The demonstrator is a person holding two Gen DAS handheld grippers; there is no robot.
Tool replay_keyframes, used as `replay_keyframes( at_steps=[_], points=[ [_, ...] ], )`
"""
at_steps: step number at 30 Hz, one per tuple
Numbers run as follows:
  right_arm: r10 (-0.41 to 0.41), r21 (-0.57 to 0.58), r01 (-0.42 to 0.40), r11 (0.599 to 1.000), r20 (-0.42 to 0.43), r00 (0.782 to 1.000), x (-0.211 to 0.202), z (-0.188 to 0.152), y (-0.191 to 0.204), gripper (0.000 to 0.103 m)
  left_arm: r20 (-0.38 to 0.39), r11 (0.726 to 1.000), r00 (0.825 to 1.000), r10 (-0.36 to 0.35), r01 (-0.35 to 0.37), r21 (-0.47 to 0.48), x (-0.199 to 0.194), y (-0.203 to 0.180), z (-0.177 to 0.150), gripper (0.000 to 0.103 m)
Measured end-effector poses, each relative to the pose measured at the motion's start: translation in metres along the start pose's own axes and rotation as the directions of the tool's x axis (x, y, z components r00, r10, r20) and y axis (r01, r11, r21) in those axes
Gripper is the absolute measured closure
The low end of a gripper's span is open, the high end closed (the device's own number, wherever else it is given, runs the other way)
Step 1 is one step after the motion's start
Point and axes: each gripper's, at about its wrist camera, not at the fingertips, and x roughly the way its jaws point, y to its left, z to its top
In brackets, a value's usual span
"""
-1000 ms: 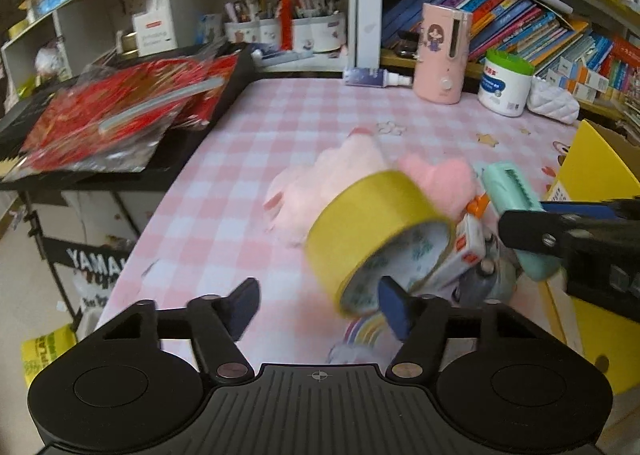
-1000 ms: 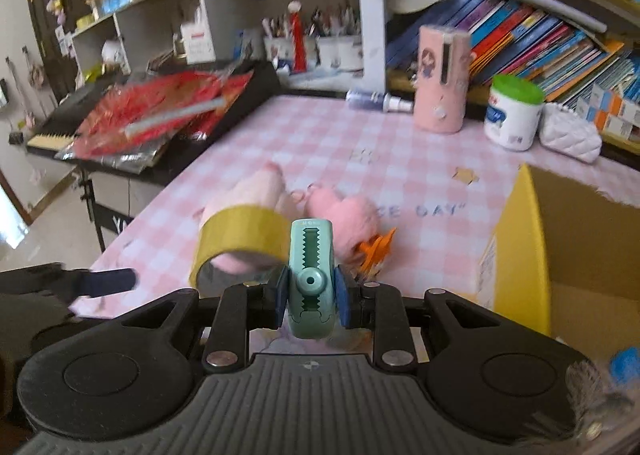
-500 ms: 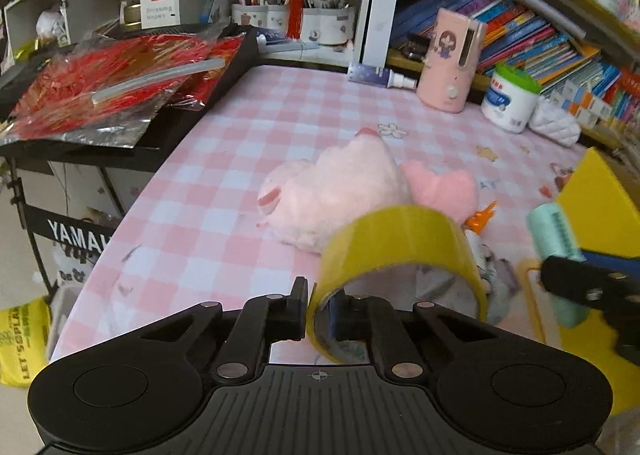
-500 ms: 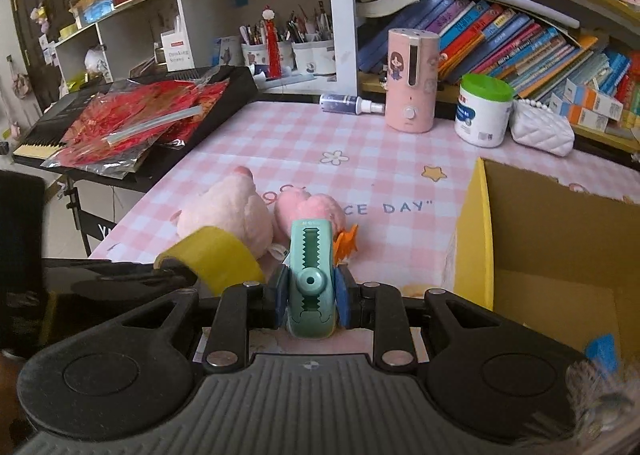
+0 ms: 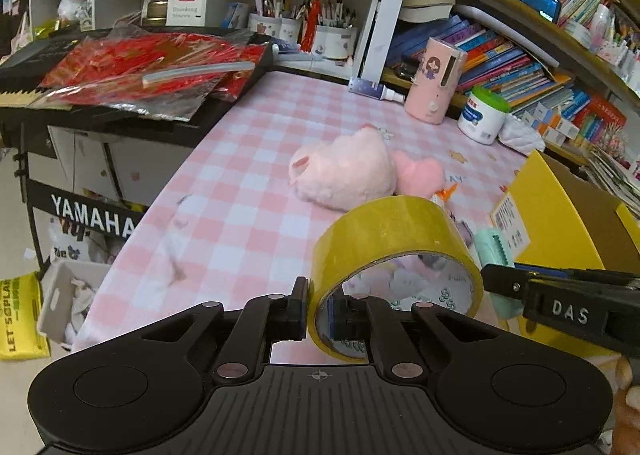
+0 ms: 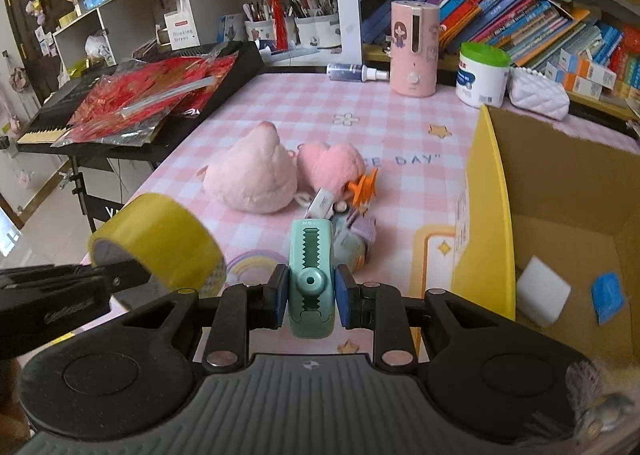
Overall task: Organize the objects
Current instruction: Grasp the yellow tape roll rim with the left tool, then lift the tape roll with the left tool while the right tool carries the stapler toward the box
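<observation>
Right hand-held gripper (image 6: 311,298): jaws closed to a narrow gap on the mint-green correction tape dispenser (image 6: 311,279), pads on its two flat sides, long axis pointing straight ahead along the fingers, clear of the bench (image 6: 360,111).

Left hand-held gripper (image 5: 318,315): pinched tight on the wall of the yellow tape roll (image 5: 394,239), one finger outside the ring, one inside; roll stands on edge, off the bench, hole facing the camera.

Key relation: the open cardboard box (image 6: 486,191) sits at the bench's right edge, immediately right of the right gripper and a bit ahead. Right hand is nearer; left must cross over the small clutter to reach it. Box already holds a white sponge block (image 6: 542,295) and a blue item (image 6: 608,297).

Farther out, mid-bench: two pink plush toys (image 6: 256,175), not yet picked up.
</observation>
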Motion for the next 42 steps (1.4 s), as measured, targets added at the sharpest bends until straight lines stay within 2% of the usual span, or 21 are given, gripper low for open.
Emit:
replay_keyframes(
  at_steps=[11,22,28,42],
  points=[
    [-0.025,0.018,0.025,1.0,-0.021,0.999,-0.043,-0.054,0.023,0.08,-0.014,0.999,0.999,-0.048,0.049,0.008,-0.047,0.008,-0.048,0.096],
    [-0.045,0.125,0.049,0.991,-0.035,0.998,-0.088,-0.104,0.029,0.08,0.009,0.994,0.996,-0.084,0.083,0.073,-0.095,0.007,-0.083,0.096],
    [-0.076,0.157,0.078,0.985,-0.015,0.997,-0.112,-0.125,0.029,0.08,0.001,0.986,0.992,-0.127,0.126,0.113,-0.107,-0.002,-0.095,0.096],
    [-0.202,0.276,0.197,0.941,-0.009,0.979,-0.157,-0.162,0.003,0.08,-0.041,0.944,0.969,-0.245,0.248,0.215,-0.116,-0.039,-0.111,0.095]
  ],
)
